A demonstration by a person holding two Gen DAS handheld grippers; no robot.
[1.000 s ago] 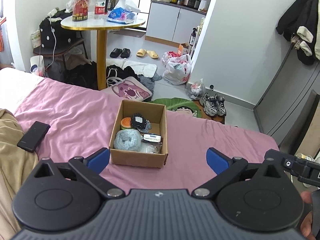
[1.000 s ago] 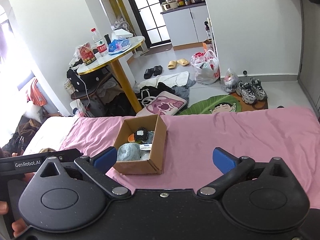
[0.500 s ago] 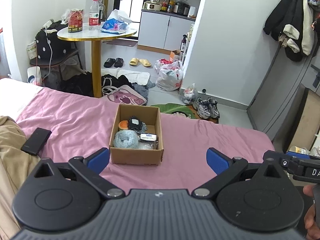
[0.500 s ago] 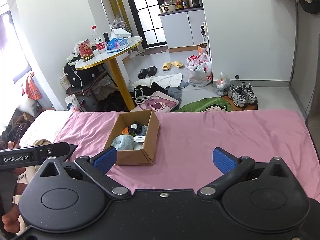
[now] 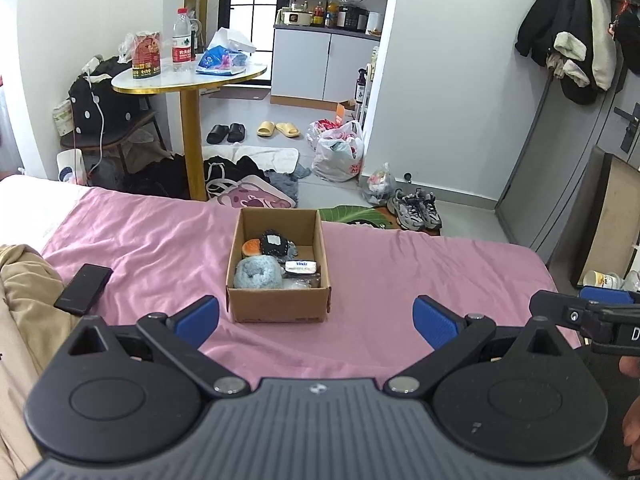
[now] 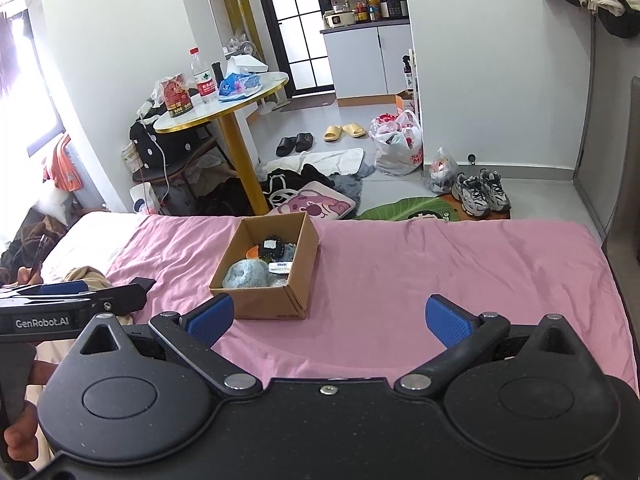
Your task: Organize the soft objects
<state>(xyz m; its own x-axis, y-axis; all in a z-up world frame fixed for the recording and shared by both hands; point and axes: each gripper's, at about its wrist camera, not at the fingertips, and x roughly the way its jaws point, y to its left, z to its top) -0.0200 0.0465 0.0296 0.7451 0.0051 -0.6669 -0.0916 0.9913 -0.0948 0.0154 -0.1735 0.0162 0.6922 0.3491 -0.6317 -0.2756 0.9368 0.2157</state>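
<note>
A cardboard box [image 5: 279,268] sits on a pink-sheeted bed [image 5: 420,280], already holding a pale blue fluffy bundle [image 5: 256,274], a dark pouch [image 5: 276,245], an orange-edged item [image 5: 252,247] and a tissue pack [image 5: 301,267]. The left tool [image 5: 316,318] and right tool [image 6: 330,316] hover just short of the box, both spread wide and empty. A black phone [image 5: 83,289] lies left of the box. Packing looks finished; any next move would mean finding a loose soft item.
</note>
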